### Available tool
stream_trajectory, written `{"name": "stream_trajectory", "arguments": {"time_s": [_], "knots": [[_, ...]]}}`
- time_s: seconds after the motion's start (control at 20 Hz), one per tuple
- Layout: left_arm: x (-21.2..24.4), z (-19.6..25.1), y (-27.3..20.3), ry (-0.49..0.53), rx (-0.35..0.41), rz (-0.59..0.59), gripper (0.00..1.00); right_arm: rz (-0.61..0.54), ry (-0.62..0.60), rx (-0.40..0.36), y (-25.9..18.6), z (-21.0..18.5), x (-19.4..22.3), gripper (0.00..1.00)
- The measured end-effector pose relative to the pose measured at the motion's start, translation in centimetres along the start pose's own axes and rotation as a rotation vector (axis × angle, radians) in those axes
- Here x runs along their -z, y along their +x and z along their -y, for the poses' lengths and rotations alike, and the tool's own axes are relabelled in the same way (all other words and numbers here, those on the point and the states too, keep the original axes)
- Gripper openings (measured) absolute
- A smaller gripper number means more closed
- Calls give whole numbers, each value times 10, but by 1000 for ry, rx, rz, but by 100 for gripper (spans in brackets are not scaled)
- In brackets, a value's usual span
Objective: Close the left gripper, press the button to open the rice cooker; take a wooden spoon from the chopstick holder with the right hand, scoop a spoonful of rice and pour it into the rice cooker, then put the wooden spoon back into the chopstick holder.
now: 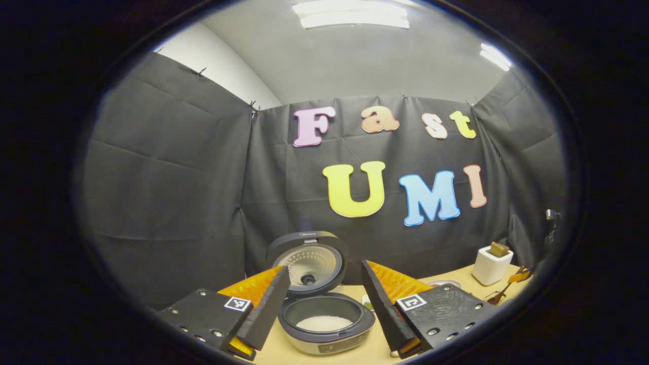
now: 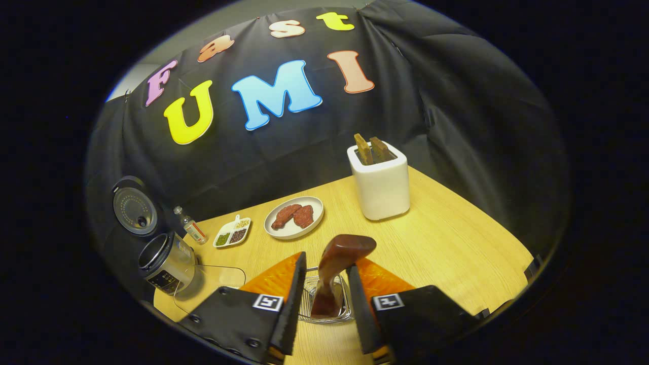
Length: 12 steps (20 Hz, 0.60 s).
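The rice cooker (image 1: 324,329) stands open straight ahead in the left gripper view, its lid (image 1: 308,263) raised and white rice (image 1: 323,323) lying in the pot. My left gripper (image 1: 324,268) hangs open just in front of it, holding nothing. In the right gripper view, the dark wooden spoon (image 2: 334,274) stands upright in the wire chopstick holder (image 2: 304,306). My right gripper (image 2: 327,263) is open around the handle, with a gap showing on the left side. The cooker (image 2: 162,261) sits far left there.
A white box (image 2: 380,182) with brown slices stands at the back of the wooden table (image 2: 456,243). A plate of meat (image 2: 294,218), a small divided dish (image 2: 230,235), a little bottle (image 2: 188,225) and a clear container (image 2: 213,284) lie between it and the cooker.
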State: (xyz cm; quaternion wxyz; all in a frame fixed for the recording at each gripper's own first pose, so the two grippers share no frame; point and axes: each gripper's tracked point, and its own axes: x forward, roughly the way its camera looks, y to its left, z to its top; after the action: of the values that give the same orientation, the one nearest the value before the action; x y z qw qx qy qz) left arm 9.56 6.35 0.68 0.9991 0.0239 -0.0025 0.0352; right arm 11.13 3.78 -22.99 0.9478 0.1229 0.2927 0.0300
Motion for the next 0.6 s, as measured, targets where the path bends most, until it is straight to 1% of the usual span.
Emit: {"name": "stream_trajectory", "arguments": {"time_s": [0.05, 0.15, 0.3, 0.45, 0.6], "knots": [[0, 1, 3, 2, 2, 0, 88, 12, -12, 6, -3, 1, -4, 66], [0, 3, 8, 7, 7, -1, 88, 55, -55, 43, -13, 8, -16, 100], [-1, 6, 22, -1, 20, -6, 87, 139, -133, 88, -35, 13, -44, 98], [-3, 2, 39, -18, 21, -19, 87, 202, -173, 103, -57, 9, -68, 98], [-7, -7, 64, -34, 18, -22, 87, 253, -187, 107, -73, -1, -86, 98]]}}
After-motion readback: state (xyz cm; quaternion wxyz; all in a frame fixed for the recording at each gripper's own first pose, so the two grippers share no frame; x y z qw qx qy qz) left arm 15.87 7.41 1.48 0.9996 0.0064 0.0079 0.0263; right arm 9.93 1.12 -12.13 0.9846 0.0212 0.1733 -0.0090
